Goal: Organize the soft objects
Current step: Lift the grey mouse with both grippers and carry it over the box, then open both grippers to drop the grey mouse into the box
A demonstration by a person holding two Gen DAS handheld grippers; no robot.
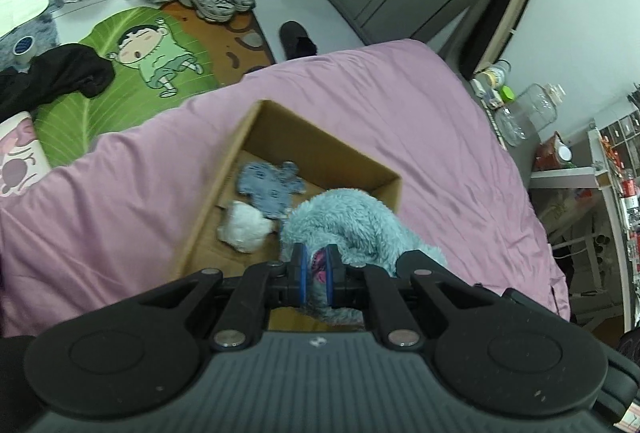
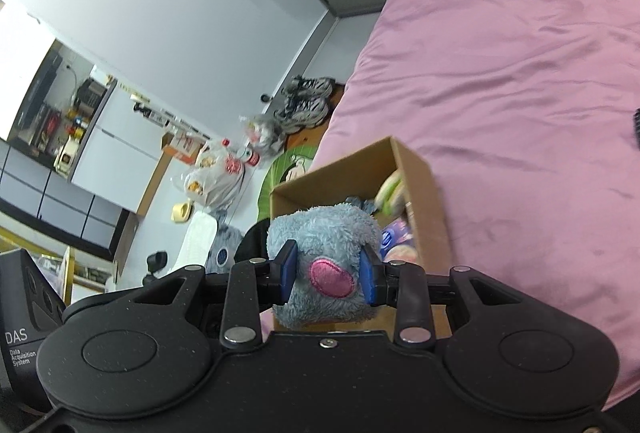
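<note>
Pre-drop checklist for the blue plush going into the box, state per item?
1. Left gripper shut on the blue plush toy: ok.
2. Right gripper shut on the same toy's end with the pink patch: ok.
3. Cardboard box open on top: ok.
4. Room in the box: cannot tell; a white plush and a blue patterned toy lie on its floor, the right wrist view shows more items inside.
5. Toy over the opening: cannot tell; it overlaps the near end of the box in both views.
6. Box resting flat on the pink bedcover: ok.
</note>
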